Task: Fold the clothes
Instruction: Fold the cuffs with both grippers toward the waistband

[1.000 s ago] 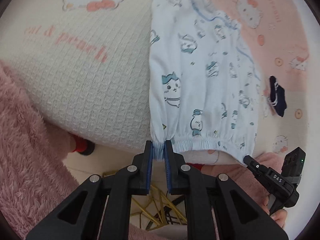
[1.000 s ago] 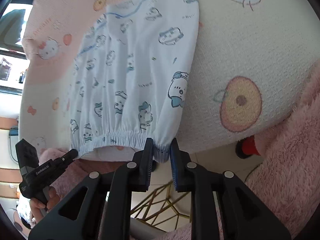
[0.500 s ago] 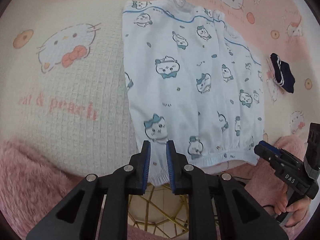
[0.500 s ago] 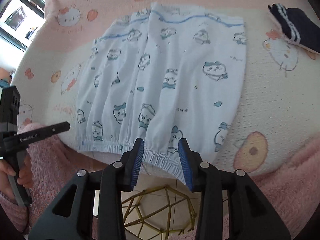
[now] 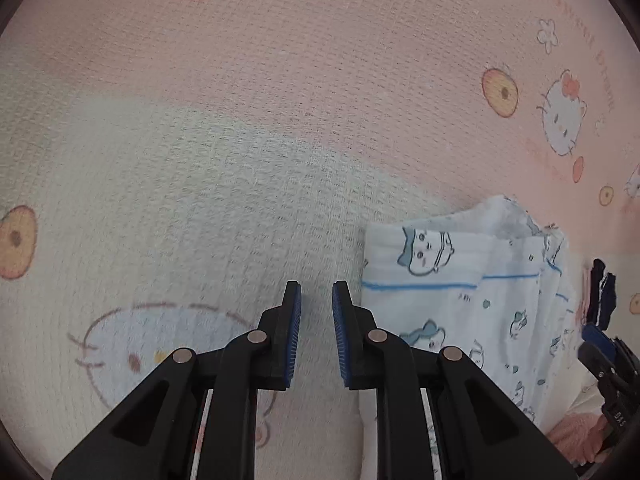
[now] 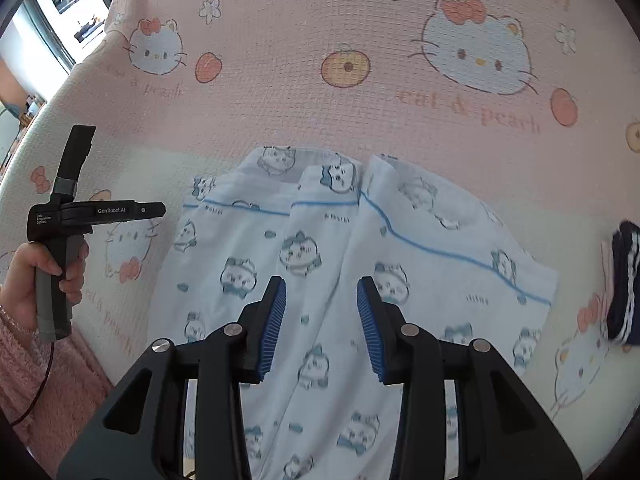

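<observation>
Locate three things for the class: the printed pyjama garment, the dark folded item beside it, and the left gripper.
printed pyjama garment [image 6: 320, 248]: right wrist view, middle of its fabric.
dark folded item [image 6: 626, 284]: right wrist view, striped side.
left gripper [image 5: 316, 336]: left wrist view, gap between its open fingertips.

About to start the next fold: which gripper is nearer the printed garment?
Right. The right gripper hovers open directly over the printed garment; the left gripper is open over the bare blanket, off the garment's left edge.

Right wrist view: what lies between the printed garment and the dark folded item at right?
Only bare cat-print cover separates the garment from the dark item, shown in the right wrist view.
</observation>
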Demonstrator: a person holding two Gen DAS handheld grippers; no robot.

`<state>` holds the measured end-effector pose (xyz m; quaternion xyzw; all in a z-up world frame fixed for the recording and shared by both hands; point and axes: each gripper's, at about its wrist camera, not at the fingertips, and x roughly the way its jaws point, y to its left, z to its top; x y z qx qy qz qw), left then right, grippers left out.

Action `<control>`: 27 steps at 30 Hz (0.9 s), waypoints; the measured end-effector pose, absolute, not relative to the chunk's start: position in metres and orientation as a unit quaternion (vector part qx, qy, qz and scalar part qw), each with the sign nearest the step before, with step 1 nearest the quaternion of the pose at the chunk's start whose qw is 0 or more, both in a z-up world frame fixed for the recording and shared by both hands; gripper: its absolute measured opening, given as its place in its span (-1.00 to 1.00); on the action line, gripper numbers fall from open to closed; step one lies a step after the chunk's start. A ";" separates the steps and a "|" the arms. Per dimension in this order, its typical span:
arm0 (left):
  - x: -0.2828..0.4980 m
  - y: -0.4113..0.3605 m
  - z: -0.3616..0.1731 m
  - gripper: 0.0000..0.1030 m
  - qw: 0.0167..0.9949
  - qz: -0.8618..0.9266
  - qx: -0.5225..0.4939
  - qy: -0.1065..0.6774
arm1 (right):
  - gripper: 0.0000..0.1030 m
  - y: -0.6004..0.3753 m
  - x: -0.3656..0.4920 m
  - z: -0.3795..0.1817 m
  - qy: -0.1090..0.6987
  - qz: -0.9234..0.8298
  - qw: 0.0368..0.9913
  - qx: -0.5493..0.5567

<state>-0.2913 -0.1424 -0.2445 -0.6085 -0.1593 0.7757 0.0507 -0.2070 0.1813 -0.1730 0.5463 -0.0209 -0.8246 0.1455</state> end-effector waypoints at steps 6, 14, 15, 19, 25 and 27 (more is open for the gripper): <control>-0.307 -0.136 -0.248 -0.32 0.105 0.782 -0.592 -0.166 | -0.26 0.163 -0.257 -0.205 -0.007 -0.823 0.143 0.550; -0.294 -0.080 -0.239 -0.24 0.259 0.752 -0.594 -0.122 | -0.23 0.164 -0.288 -0.246 0.021 -0.805 0.137 0.578; -0.290 -0.071 -0.238 -0.24 0.272 0.748 -0.596 -0.106 | -0.25 0.169 -0.285 -0.245 0.019 -0.805 0.136 0.577; -0.283 -0.063 -0.219 -0.24 0.341 0.737 -0.574 -0.107 | -0.24 0.186 -0.273 -0.243 0.063 -0.801 0.105 0.585; -0.300 -0.077 -0.218 -0.23 0.263 0.781 -0.559 -0.093 | -0.20 0.212 -0.260 -0.237 0.073 -0.805 0.081 0.583; -0.307 -0.087 -0.232 -0.23 0.217 0.784 -0.574 -0.093 | -0.17 0.214 -0.258 -0.233 0.062 -0.812 0.084 0.574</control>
